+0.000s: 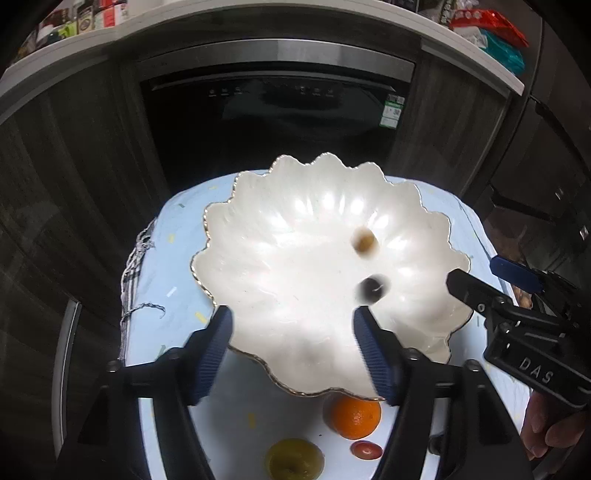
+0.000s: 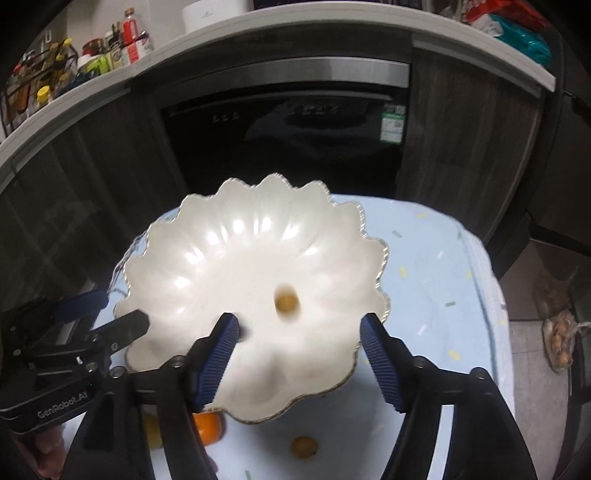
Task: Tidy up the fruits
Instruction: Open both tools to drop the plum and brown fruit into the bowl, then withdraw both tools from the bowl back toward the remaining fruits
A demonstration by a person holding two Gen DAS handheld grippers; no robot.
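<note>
A white scalloped bowl with a gold rim (image 1: 236, 229) (image 2: 155, 273) stands on a light blue table. Inside it, a small yellow-brown fruit (image 1: 364, 240) (image 2: 286, 302) and a dark fruit (image 1: 373, 288) show blurred by motion. My left gripper (image 1: 291, 332) is open and empty over the bowl's near edge; it also shows in the right wrist view (image 2: 122, 314). My right gripper (image 2: 299, 336) is open and empty over the bowl; it also shows in the left wrist view (image 1: 476, 280). An orange (image 1: 354, 415) (image 2: 208, 428), a yellow-green fruit (image 1: 293, 459), a small red fruit (image 1: 365, 449) and a small yellow fruit (image 2: 303, 447) lie on the table in front of the bowl.
The blue tablecloth (image 2: 424, 266) has a fringed edge on the left (image 1: 133, 266). A dark dishwasher (image 1: 273, 118) and dark cabinets stand behind. A counter above holds bottles (image 2: 92, 51) and packets (image 1: 495, 33). A dish of food sits on the floor at right (image 2: 561, 339).
</note>
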